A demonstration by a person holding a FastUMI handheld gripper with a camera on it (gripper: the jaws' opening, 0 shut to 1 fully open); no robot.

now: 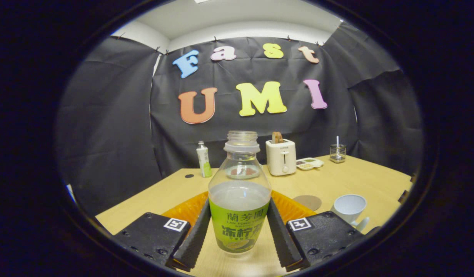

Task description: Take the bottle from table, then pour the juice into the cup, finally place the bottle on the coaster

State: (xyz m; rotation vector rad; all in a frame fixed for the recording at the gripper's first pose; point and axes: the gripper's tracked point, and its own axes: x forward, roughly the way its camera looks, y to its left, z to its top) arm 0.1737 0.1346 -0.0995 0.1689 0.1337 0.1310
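A clear, uncapped bottle [239, 200] with a green label stands upright between my fingers, about half full of pale juice. My gripper [239, 202] is shut on it, with both fingers pressing its sides at label height. I cannot tell whether its base rests on the wooden table [164, 196] or hangs just above it. A round brown coaster [307, 202] lies on the table beyond my right finger. Just right of the coaster stands an empty white cup [349, 207] with a handle.
An orange ribbed mat [185, 209] lies behind the bottle. At the back of the table stand a small white-and-green bottle [203, 159], a white toaster [281, 157] with toast, a snack tray [309, 163] and a glass holder [337, 153].
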